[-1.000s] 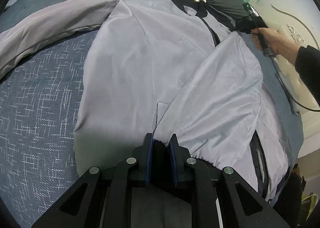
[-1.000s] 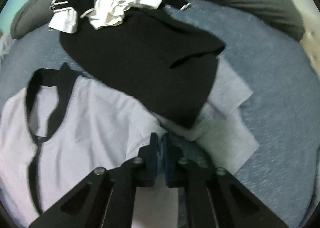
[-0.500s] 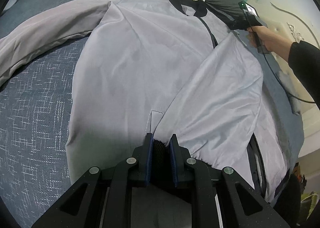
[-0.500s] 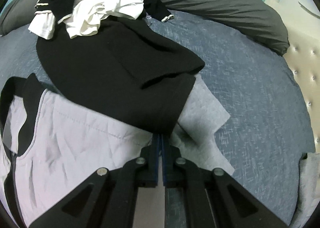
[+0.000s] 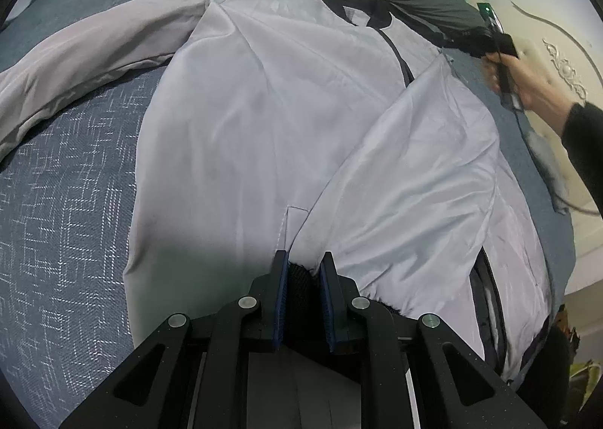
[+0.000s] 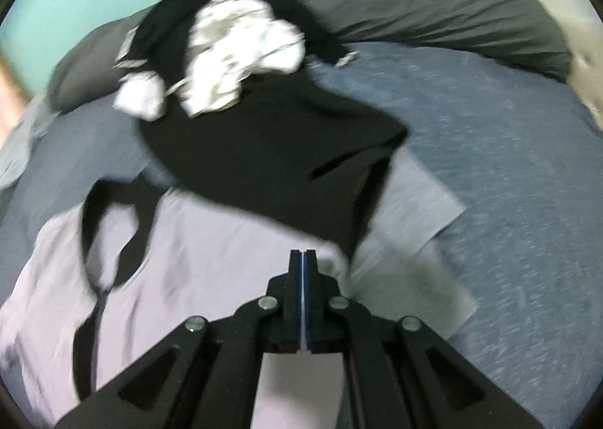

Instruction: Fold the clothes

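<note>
A pale grey jacket (image 5: 271,116) with a black collar and zip lies face up on the blue bed cover (image 5: 64,203). Its right side is folded over the body, and its left sleeve (image 5: 86,48) stretches out to the left. My left gripper (image 5: 303,267) is shut on the jacket's black hem band at the bottom. My right gripper (image 6: 302,259) is shut, with a thin pale edge of the jacket (image 6: 188,278) between its pads near the shoulder. The right gripper also shows in the left wrist view (image 5: 490,41), held in a hand at the jacket's far right shoulder.
A black garment (image 6: 271,150) with white clothes (image 6: 233,60) on it lies just beyond the jacket's collar. A dark grey pillow (image 6: 433,11) lies along the bed's head. A cream headboard (image 5: 557,63) and a teal wall are on the right.
The right gripper has closed fully on the jacket's shoulder edge and lifted back, with motion blur. The left gripper keeps its hold on the hem, and the jacket's body has shifted slightly.
</note>
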The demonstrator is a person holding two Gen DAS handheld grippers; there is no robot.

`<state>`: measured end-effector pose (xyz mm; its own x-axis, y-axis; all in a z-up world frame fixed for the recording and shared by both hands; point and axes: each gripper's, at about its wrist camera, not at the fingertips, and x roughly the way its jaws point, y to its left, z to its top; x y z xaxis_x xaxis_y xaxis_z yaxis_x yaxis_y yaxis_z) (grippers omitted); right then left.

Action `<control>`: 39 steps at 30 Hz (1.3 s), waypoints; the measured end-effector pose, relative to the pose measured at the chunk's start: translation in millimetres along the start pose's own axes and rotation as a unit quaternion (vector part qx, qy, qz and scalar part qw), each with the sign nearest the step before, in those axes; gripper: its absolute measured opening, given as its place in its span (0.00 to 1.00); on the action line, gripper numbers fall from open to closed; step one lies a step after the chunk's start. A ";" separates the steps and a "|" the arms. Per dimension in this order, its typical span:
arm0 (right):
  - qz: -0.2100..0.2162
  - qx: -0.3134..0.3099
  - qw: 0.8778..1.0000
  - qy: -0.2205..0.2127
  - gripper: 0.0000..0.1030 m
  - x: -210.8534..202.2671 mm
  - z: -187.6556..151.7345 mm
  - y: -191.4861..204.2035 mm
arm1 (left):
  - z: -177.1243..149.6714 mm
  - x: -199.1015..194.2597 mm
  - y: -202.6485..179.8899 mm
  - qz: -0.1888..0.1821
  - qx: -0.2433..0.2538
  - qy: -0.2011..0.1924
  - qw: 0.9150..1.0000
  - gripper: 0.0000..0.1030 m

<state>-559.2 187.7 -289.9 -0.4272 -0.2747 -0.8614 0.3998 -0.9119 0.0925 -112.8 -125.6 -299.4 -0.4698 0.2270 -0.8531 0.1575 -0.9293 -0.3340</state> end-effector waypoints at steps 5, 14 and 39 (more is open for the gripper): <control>-0.033 0.003 0.999 0.002 0.01 -5.6 -9.8 -6.5 | 1.9 3.9 1.4 -0.001 -0.004 0.001 1.000 0.18; 0.087 -0.009 0.996 -0.027 0.01 -80.6 -88.1 -7.7 | 2.6 7.8 -3.3 0.001 -0.004 0.002 1.000 0.19; 0.068 0.084 0.994 0.014 0.04 -96.3 -206.5 -16.9 | -1.2 8.7 1.3 -0.003 -0.015 0.001 1.000 0.19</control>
<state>-357.4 292.5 -311.7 -0.3542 -0.3927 -0.8487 0.3105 -0.9055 0.2893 -115.7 -124.4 -307.7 -0.4695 0.2327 -0.8517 0.1809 -0.9189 -0.3507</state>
